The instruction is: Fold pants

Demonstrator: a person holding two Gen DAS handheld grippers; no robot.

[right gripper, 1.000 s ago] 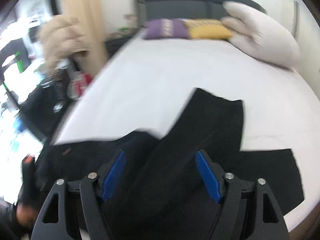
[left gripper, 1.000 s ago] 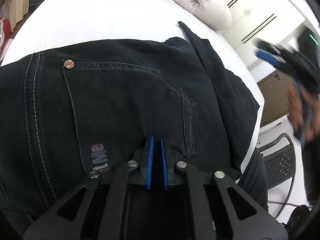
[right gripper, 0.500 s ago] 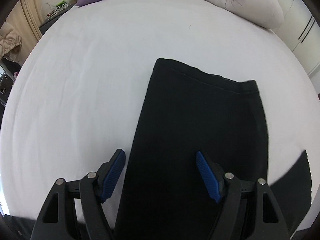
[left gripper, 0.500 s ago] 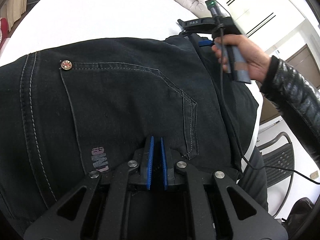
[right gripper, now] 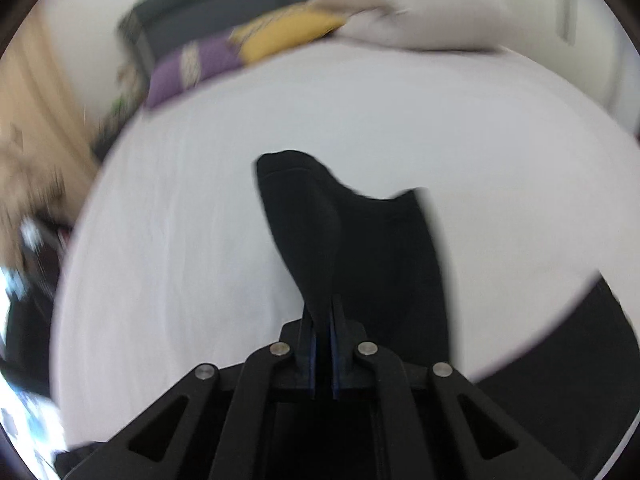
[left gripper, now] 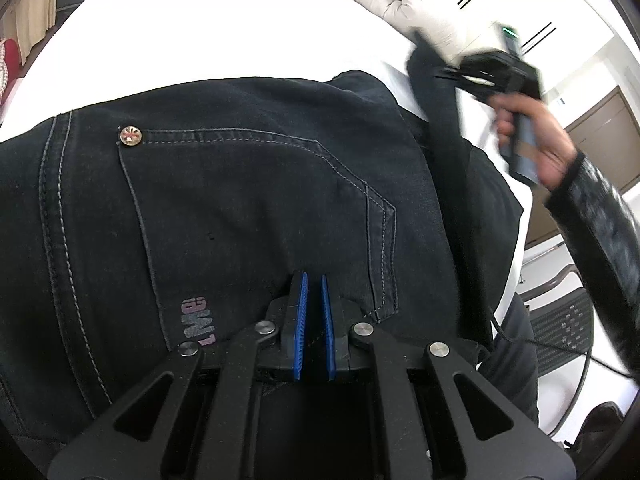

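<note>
I see the white bed (right gripper: 400, 128) filling most of both views, and I place everything else against it. The black pants (left gripper: 248, 208) lie across its near part: in the left wrist view the seat with a stitched back pocket (left gripper: 256, 216) faces up, and the cloth runs toward the bed's right edge and hangs over it. One leg (right gripper: 360, 240) is raised off the sheet in the right wrist view, its hem end lifted and twisted above the middle of the bed, while a second dark stretch of cloth lies flat at the bed's near right edge.

At the head of the bed I see a pale pillow (right gripper: 412, 12), a yellow cushion (right gripper: 288, 34) and a purple cushion (right gripper: 192, 66), all blurred.

My right gripper (right gripper: 322, 344) is clenched on the raised leg, cloth bunched between its blue pads. From the left camera I see it at the bed's right side, the leg trailing from it (left gripper: 492, 68), the hand (left gripper: 532, 148) on its handle.

My left gripper (left gripper: 311, 322) sits low over the pants near the pocket's lower corner, its pads drawn close with a thin slit between; I cannot tell whether cloth is pinched there.

A small metal rivet (left gripper: 130, 136) marks the pocket's top corner.
</note>
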